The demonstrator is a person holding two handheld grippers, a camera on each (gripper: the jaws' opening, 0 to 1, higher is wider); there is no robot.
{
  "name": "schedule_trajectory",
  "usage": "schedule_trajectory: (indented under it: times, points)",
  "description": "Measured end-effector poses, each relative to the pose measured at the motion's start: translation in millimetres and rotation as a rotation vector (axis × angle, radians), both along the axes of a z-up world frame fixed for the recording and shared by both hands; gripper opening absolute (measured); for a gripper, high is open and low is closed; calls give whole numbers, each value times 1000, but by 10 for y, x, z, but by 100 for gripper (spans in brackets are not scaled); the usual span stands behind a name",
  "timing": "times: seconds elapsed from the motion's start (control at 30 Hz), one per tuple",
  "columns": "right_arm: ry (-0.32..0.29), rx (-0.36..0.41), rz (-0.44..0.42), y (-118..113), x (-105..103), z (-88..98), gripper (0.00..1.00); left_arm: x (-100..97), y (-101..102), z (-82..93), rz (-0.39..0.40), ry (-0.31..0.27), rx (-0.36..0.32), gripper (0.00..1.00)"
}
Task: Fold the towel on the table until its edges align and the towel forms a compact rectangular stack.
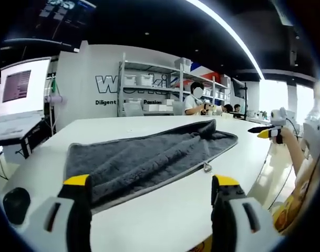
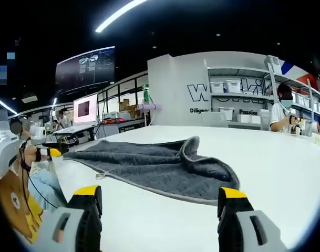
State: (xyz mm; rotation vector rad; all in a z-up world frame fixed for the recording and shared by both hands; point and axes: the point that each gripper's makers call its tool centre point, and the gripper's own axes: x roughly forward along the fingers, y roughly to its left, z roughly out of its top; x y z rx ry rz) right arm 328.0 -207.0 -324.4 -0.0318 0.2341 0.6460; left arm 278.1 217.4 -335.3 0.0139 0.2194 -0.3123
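Jaws first, nearest the lens: the left gripper (image 1: 151, 197) has its two yellow-tipped jaws spread wide, hovering above the table (image 1: 165, 220) with nothing between them and touching nothing. Just past them lies the towel (image 1: 144, 157), dark grey with a lighter hem, flat on the white table. Its long axis runs slantwise across the tabletop, from the near corner on the left of the left gripper view toward the far edge on the right, where one corner is rumpled and turned up. A small loop tag (image 1: 207, 167) sticks out from the long hem nearest the jaws.

From the other side, the right gripper (image 2: 161, 202) is likewise spread wide, holding nothing, its tips above bare table (image 2: 275, 163) just short of the towel (image 2: 154, 160). In this view the near end of the towel is bunched, with one corner folded back over itself; the rest stretches away flat toward the far-left edge.

Farther off, the other gripper shows at the table's edge in each view. Beyond the table stand shelves (image 1: 149, 92) with white bins, and a person (image 1: 194, 100) sits there.
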Motion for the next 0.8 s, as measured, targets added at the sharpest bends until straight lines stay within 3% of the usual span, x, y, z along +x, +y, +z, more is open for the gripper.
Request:
schedule_trajectory:
  times: [0.3,0.53,0.8]
  points:
    - [-33,-28,85,278,303,248,93,-16,0,-39,3,9,-2,99]
    - [-10,-60,156,585,646,232,89,-28,-2,-46,1,11,-2,99]
    - [-12,-73,128,663,985,221,87,-59,19,-27,4,4,-3,99]
